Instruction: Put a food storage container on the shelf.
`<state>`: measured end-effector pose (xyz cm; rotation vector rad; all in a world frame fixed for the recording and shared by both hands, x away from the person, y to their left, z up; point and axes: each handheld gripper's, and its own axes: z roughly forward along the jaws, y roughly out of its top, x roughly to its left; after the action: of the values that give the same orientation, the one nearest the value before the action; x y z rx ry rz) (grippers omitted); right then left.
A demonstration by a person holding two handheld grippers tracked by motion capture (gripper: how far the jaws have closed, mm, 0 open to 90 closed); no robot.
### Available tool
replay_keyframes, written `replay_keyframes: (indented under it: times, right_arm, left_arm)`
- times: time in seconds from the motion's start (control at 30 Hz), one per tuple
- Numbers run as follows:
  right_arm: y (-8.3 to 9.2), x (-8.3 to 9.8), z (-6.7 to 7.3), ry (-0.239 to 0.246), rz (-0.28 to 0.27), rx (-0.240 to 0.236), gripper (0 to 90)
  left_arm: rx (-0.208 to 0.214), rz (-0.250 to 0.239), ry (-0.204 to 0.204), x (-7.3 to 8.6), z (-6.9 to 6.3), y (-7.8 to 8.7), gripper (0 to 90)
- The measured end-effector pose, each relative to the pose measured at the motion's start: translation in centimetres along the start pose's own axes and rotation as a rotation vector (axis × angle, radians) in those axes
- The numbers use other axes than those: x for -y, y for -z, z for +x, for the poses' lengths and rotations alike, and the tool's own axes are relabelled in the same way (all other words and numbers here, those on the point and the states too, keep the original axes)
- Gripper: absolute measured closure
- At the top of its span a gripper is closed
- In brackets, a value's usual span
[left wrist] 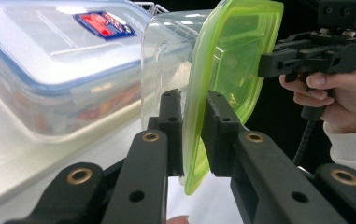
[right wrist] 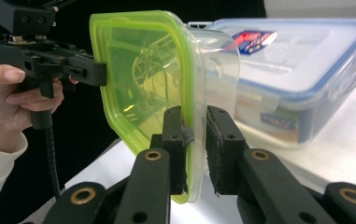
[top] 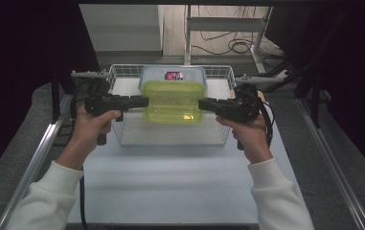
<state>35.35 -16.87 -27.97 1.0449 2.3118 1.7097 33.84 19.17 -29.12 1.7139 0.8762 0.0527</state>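
Your green-lidded container (top: 173,101) hangs over wire basket (top: 122,136), clamped at both ends. Blue-lidded box (top: 173,75) sits just behind, crowding that side. Basket front half bare. White tabletop (top: 170,182) near you open.

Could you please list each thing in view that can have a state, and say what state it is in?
Clear plastic container with yellow-green lid: lid on, held over the basket by both claws at opposite ends.
Clear rectangular plastic box with blue-rimmed lid: lid on, resting in the basket.
White wire basket: on the table, open-topped.
Left claw: shut on the green lid's rim.
Right claw: shut on the opposite rim.
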Motion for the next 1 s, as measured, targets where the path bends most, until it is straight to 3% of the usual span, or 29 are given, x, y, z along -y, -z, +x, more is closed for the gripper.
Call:
replay_keyframes:
  times: [0.27, 0.7, 1.0]
  right_arm:
    - [-0.8, -2.0, -0.8, 0.009, -0.006, -0.005, 77.5]
    - [-2.6, -4.6, -2.8, -0.037, -0.005, 0.015, 78.4]
    - [-2.9, -6.1, -4.0, -0.059, -0.007, 0.008, 78.3]
  left_arm:
    - [-0.005, -0.015, 0.005, -1.9, 1.1, 0.0, 79.3]
    - [-0.032, 0.002, 0.025, -4.7, 3.0, -0.9, 79.2]
    - [-0.023, 0.016, 0.046, -6.5, 4.0, -1.5, 79.3]
